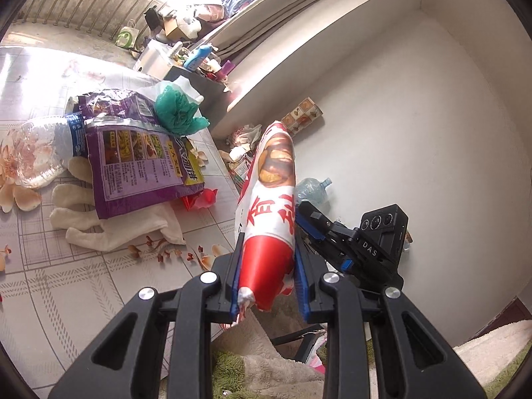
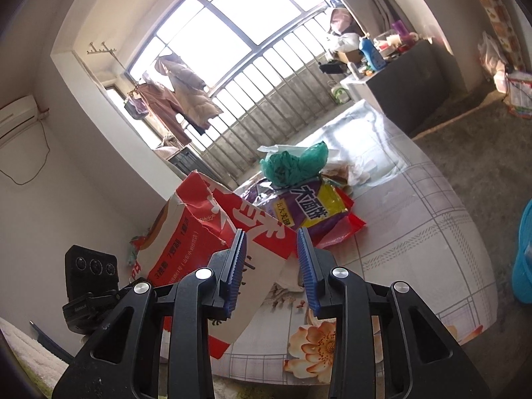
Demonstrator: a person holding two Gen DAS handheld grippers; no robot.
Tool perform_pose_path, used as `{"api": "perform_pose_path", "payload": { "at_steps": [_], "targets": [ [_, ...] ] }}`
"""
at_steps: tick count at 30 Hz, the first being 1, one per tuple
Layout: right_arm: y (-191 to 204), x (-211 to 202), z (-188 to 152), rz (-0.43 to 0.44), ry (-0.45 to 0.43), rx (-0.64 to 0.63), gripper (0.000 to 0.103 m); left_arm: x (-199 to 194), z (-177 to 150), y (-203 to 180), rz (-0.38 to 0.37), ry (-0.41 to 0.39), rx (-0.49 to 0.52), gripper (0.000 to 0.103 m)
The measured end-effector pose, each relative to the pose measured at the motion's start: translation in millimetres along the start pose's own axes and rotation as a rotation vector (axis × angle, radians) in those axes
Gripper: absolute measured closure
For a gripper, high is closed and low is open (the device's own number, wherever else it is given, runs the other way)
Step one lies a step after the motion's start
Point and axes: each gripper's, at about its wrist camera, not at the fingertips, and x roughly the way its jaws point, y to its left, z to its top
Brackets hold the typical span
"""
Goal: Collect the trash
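My left gripper (image 1: 267,242) is shut on a long red and white snack bag (image 1: 269,199), which sticks up and forward from its blue pads. In the right wrist view the same bag (image 2: 199,232) stands at the left, with a white corner reaching between the pads of my right gripper (image 2: 271,232). That gripper's pads stand apart and do not press on the bag. More trash lies on the table: a purple snack bag (image 1: 133,163), a clear crushed bottle (image 1: 43,153), a green plastic bag (image 2: 292,163) and a red wrapper (image 1: 199,199).
The table (image 2: 415,232) has a floral checked cloth, and a white glove (image 1: 109,229) lies under the purple bag. A blue bucket (image 2: 525,256) stands at the right edge. A dark cabinet (image 2: 405,79) with bottles stands by the window. A water jug (image 1: 312,186) lies on the floor.
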Motion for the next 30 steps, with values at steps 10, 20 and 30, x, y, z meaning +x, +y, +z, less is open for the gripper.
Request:
{"api": "perform_pose_path", "payload": {
  "at_steps": [10,20,30],
  "targets": [
    [9,22,22,-0.007,0.008,-0.026,0.066,-43,34,10,0.135,-0.161,0.032,0.078],
    [11,69,59,-0.048,0.029,-0.062,0.055,-33,73,31,0.265,-0.227,0.058,0.078],
    [21,120,95,-0.062,0.069,-0.246,0.053,-3,111,51,0.324,-0.227,0.075,0.078]
  ]
}}
